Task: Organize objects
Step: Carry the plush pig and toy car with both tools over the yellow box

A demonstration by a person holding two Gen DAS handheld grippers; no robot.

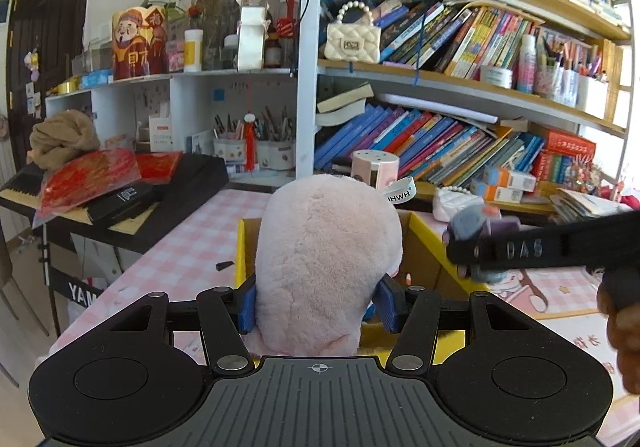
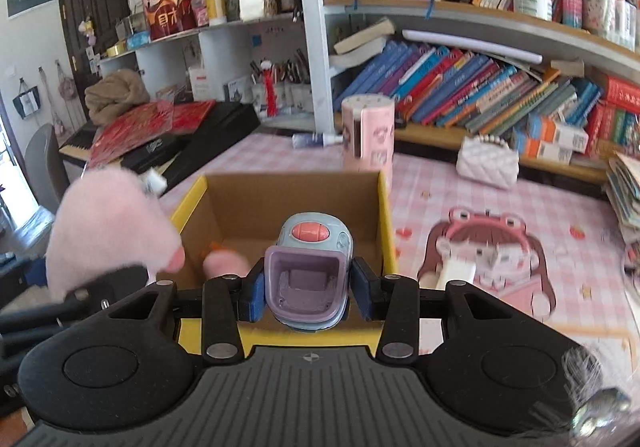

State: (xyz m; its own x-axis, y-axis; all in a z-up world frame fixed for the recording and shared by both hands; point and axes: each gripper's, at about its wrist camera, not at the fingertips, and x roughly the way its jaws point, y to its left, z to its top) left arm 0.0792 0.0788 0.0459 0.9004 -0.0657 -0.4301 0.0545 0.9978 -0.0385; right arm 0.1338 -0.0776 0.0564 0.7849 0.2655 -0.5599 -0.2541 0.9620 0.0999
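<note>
A soft pink toy (image 1: 326, 267) is squeezed between the blue pads of the left gripper (image 1: 316, 305). It is gripped low down on both sides, so most of it stands up in front of the camera and it cannot slip out.

A small blue and purple plastic toy (image 2: 310, 271) is pinched between the pads of the right gripper (image 2: 308, 295), with its hollow end turned toward the camera.

Both toys are held up above the open cardboard box (image 2: 382, 215) with yellow sides, which sits on the pink checked tablecloth (image 2: 500, 207). They are probably held there so they can be dropped inside. The pink toy is over the left edge, the plastic toy over the near edge.
</note>
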